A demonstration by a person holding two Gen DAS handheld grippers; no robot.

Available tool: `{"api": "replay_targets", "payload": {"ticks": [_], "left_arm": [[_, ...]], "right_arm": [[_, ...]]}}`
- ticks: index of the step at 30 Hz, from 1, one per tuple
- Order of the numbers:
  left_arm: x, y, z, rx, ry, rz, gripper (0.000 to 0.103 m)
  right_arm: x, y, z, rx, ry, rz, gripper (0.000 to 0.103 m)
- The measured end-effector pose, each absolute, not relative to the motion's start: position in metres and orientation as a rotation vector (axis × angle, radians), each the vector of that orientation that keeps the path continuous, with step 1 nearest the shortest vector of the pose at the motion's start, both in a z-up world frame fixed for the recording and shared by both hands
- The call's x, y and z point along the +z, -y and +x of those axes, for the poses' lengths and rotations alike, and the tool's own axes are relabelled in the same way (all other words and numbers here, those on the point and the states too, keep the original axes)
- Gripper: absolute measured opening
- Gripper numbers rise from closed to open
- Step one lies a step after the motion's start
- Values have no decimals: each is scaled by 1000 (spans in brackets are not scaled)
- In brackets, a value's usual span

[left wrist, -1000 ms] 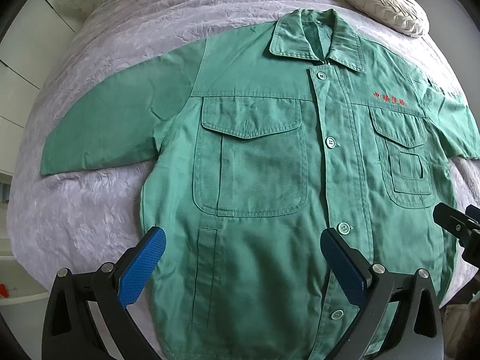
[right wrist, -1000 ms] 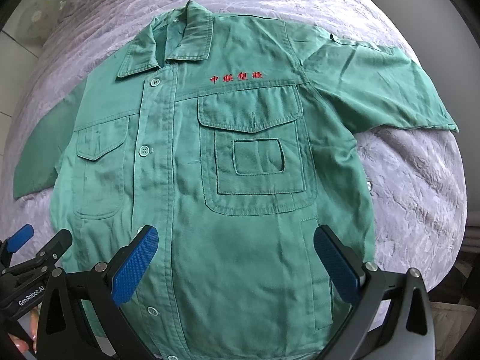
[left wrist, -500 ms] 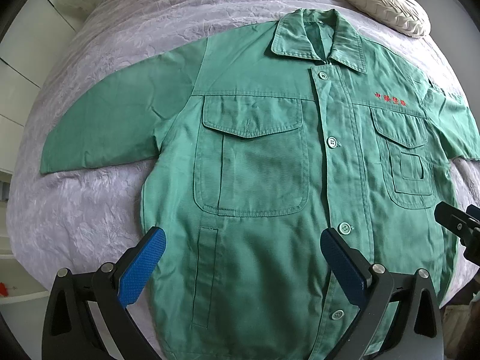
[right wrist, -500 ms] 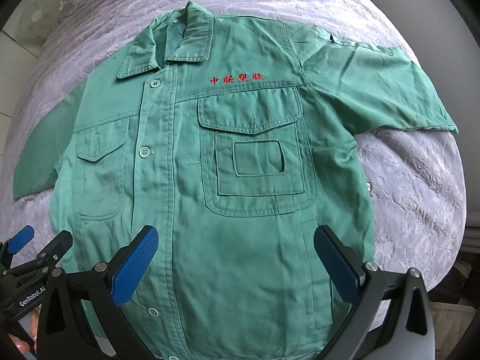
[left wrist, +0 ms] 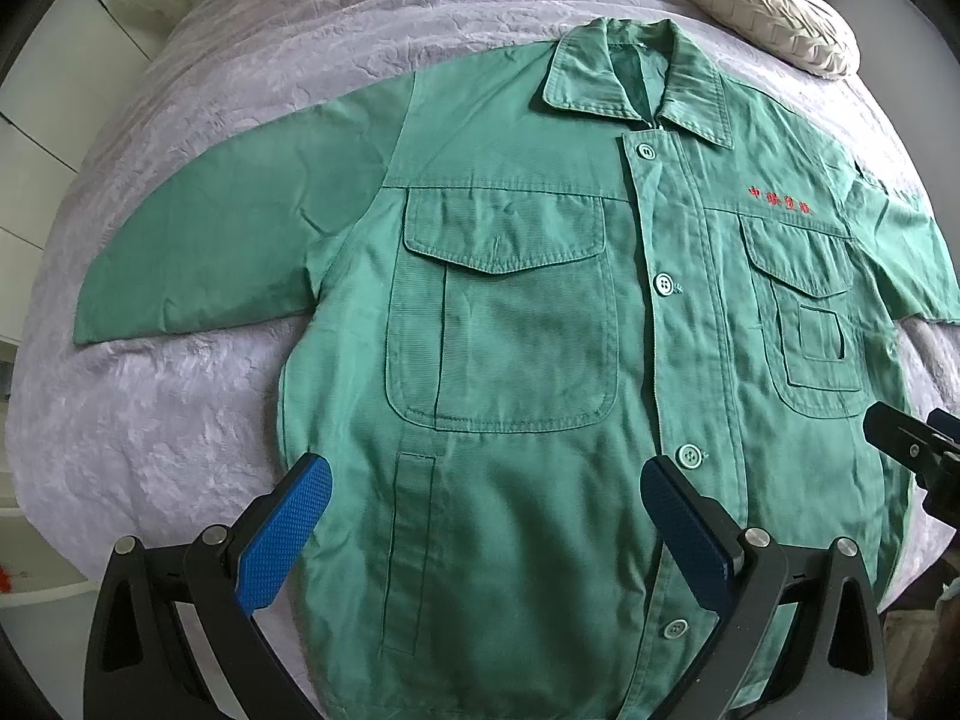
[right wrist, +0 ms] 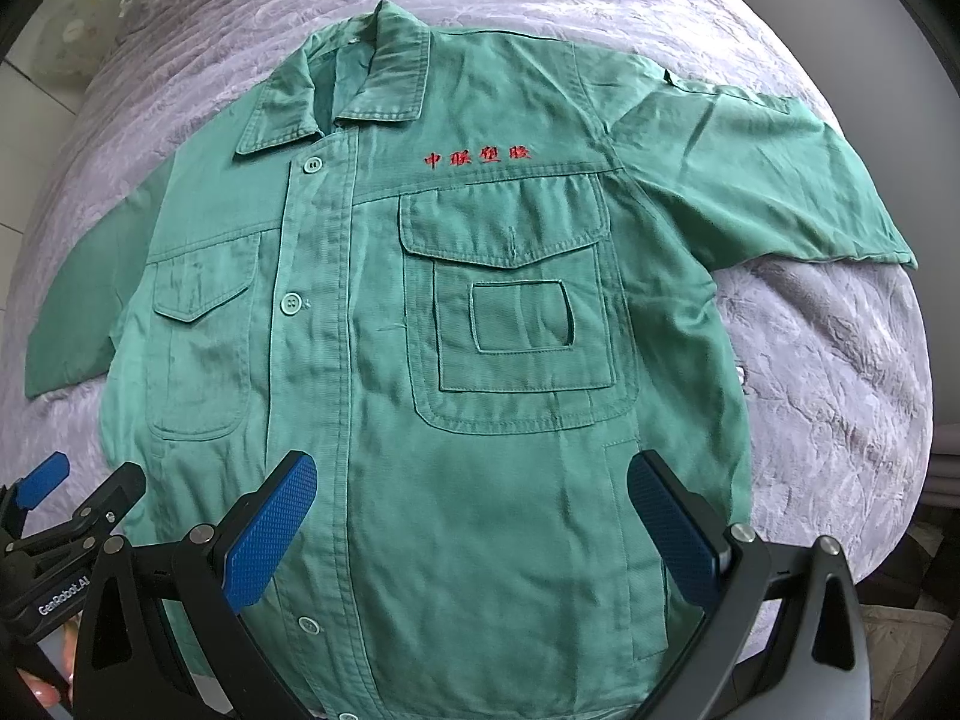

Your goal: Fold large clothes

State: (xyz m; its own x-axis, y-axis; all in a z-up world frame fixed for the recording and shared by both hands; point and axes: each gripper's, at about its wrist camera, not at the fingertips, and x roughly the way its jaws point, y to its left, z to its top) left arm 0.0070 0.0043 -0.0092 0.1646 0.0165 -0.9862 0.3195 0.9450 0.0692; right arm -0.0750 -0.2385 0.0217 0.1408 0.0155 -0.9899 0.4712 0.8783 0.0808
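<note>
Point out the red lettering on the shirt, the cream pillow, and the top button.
red lettering (right wrist: 478,156): right wrist view, on the middle characters.
cream pillow (left wrist: 762,6): left wrist view, on its pleated top.
top button (left wrist: 645,151): left wrist view, on the button's face.

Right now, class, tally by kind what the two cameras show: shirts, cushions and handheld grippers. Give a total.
Green short-sleeved button-up work shirt: 1
Cream pleated round cushion: 1
Black grippers with blue pads: 2, the left gripper and the right gripper
Total: 4
</note>
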Motion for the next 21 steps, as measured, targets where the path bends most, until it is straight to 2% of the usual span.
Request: {"api": "replay_targets", "payload": {"ticks": [11, 17, 21], "left_arm": [[-26, -38, 20, -198, -1386, 205, 103], [-36, -81, 44, -174, -1337, 81, 103], [-45, -126, 70, -125, -1299, -12, 103]], "right_arm": [[9, 226, -64, -330, -1406, 415, 103], [0, 216, -55, -181, -1329, 645, 103], [-5, 193, -40, -116, -1308, 638, 103]]}}
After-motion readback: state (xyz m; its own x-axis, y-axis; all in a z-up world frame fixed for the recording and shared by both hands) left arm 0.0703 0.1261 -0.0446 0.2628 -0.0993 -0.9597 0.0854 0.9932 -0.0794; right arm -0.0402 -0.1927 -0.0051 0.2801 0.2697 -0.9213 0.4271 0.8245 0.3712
